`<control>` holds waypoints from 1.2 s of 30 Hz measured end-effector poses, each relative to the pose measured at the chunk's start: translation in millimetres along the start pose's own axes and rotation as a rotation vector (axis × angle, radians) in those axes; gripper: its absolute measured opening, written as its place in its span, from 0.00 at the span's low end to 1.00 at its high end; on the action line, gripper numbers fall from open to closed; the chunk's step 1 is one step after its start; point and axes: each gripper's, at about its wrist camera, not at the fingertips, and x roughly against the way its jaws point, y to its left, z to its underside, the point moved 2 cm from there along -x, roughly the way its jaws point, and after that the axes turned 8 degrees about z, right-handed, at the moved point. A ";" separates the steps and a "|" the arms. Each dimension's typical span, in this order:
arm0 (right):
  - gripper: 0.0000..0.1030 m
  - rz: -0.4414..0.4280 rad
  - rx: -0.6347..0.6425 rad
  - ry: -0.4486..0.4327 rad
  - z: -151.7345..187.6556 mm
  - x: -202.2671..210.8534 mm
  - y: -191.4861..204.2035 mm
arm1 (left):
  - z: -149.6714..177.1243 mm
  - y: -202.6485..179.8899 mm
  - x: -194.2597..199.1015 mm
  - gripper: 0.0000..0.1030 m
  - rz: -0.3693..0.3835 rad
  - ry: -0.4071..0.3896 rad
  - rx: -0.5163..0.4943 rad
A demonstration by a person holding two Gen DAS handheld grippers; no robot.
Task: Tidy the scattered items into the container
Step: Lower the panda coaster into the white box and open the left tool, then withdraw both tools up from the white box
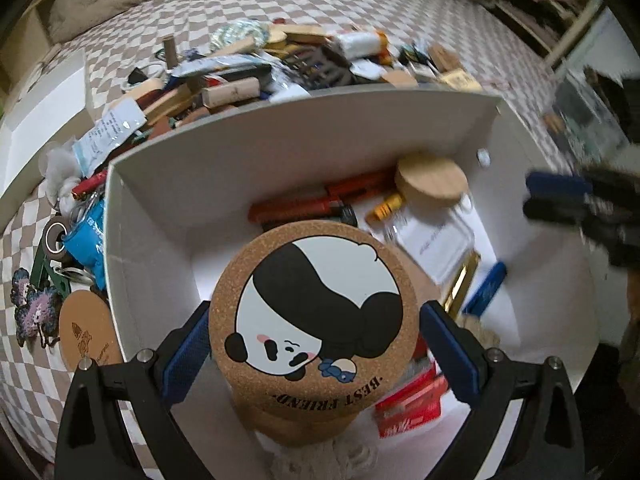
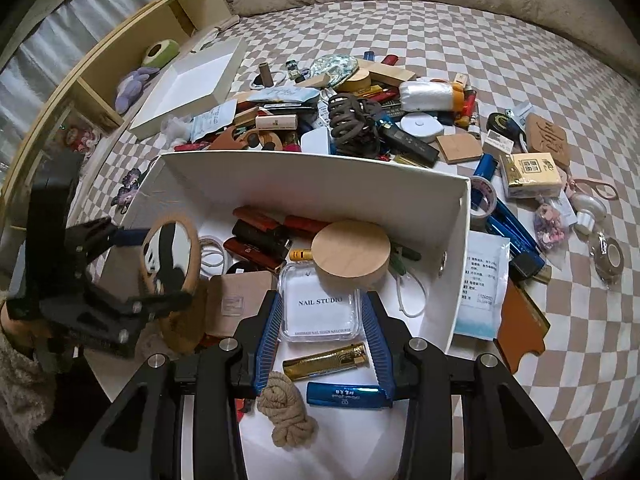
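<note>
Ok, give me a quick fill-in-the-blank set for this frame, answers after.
1. The left tongs grip a cork coaster printed with a ____.
2. The coaster hangs over the white ____.
3. The clear case in the box reads "NAIL ____".
4. Nothing sits between the right tongs; they are ____.

Answers: panda; box; STUDIO; empty

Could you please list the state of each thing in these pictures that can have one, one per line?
Left claw: shut on the panda coaster, over the box.
Panda coaster: held on edge, not yet released.
Right claw: open, empty, over the box.
White box: open, partly filled.
Clear nail case: closed, lying in the box.
Gold lighter: lying flat in the box.
Rope: knotted, in the box.
</note>
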 end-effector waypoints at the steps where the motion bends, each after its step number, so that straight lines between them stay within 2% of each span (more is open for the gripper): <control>1: 0.41 0.000 0.000 0.000 0.1 0.2 0.0 | 3.5 -3.0 -0.5 0.97 -0.013 0.013 -0.026; 8: 0.41 0.007 0.014 0.002 1.3 0.5 2.1 | 29.8 -15.7 1.3 0.97 -0.042 0.059 -0.127; 14: 0.41 0.013 0.017 0.009 -0.2 -3.1 4.9 | 38.2 -18.3 2.5 0.97 -0.093 0.066 -0.194; 16: 0.41 0.014 0.024 0.010 0.6 -3.6 7.8 | 38.2 -16.9 2.8 1.00 -0.109 0.064 -0.198; 28: 0.41 0.018 0.027 0.017 1.5 -5.5 9.1 | 27.4 -15.3 8.9 1.00 -0.100 0.032 -0.172; 36: 0.41 0.021 0.067 0.024 6.1 -5.1 16.1 | 21.7 -15.8 17.7 1.00 -0.121 -0.011 -0.160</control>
